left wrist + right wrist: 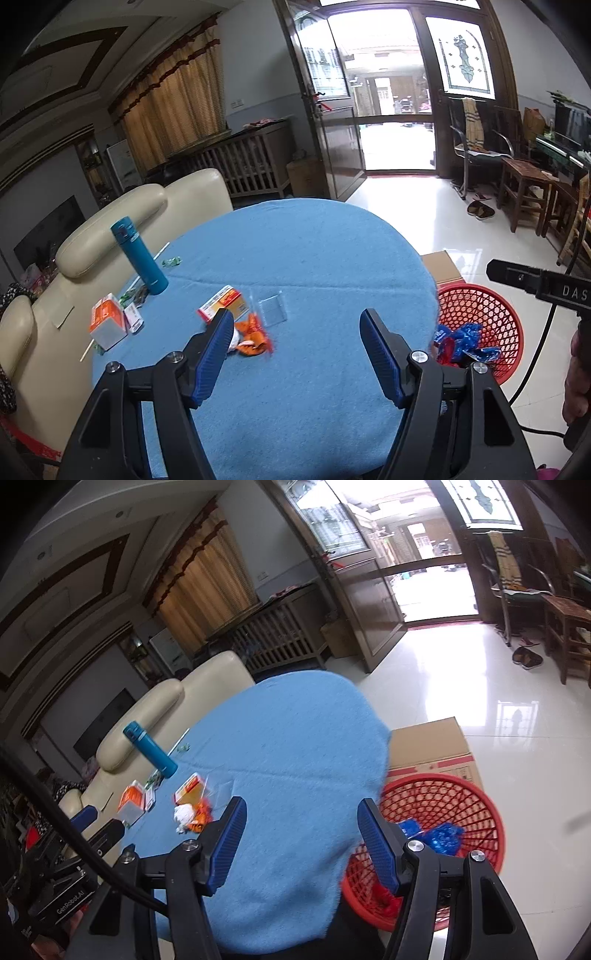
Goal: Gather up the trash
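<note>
both grippers, left [297,332] and right [299,821], hang open and empty; next, i'd guess, reaching for the orange wrapper [253,334], then the basket [480,317].

A teal flask [138,256] stands at nine o'clock; slippers [480,210] lie at two o'clock.

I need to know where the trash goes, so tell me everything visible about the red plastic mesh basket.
The red plastic mesh basket is round, with an open lattice wall and a solid rim. It sits low on the pale tiled floor beside the blue-covered round table, in front of a brown cardboard box. Crumpled blue wrappers and something red lie inside.
</note>
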